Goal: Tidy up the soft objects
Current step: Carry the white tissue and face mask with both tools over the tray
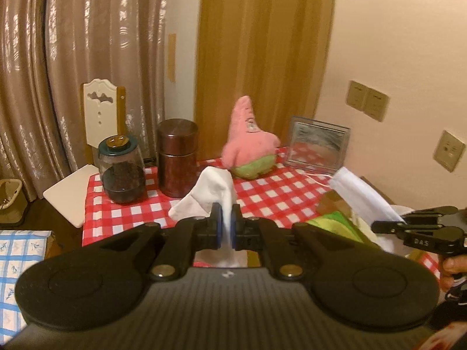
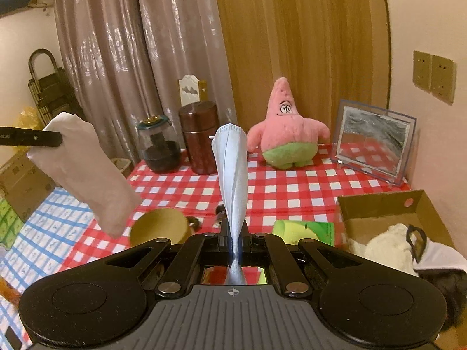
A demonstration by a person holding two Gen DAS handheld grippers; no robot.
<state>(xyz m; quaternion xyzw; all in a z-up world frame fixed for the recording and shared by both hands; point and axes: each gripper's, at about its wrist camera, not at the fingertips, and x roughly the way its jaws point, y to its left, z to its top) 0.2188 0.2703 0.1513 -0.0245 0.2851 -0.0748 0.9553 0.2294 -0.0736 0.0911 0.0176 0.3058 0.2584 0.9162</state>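
The left tongs (image 1: 227, 224) were clamped on a white cloth (image 1: 208, 192), which bunched up above the pads and hung limp below them, clear of the worktop (image 1: 280, 192). The right tongs (image 2: 233, 243) were closed on a folded pale blue face mask (image 2: 230, 175), pinched low down so that most of it stood free above the grip. Both pieces were thin and slack, held by a narrow strip only, so a quick swing could probably have pulled either one out of its pinch and dropped it on the red checked cover. The mask's ear loop, if it dangled, might have caught on something; I could not see where it hung. Below the right tongs lay a green packet (image 2: 303, 229) and a tan bowl (image 2: 159, 226), and a trailing cloth could have dragged across them. The cardboard box (image 2: 379, 207) at the worktop's right edge already held pale soft things, the likely goal; a careless drop could have landed on its rim. The pink plush star (image 2: 287, 134), the brown canister (image 2: 200, 137) and the glass jar (image 2: 159, 145) stood along the far edge, well apart.
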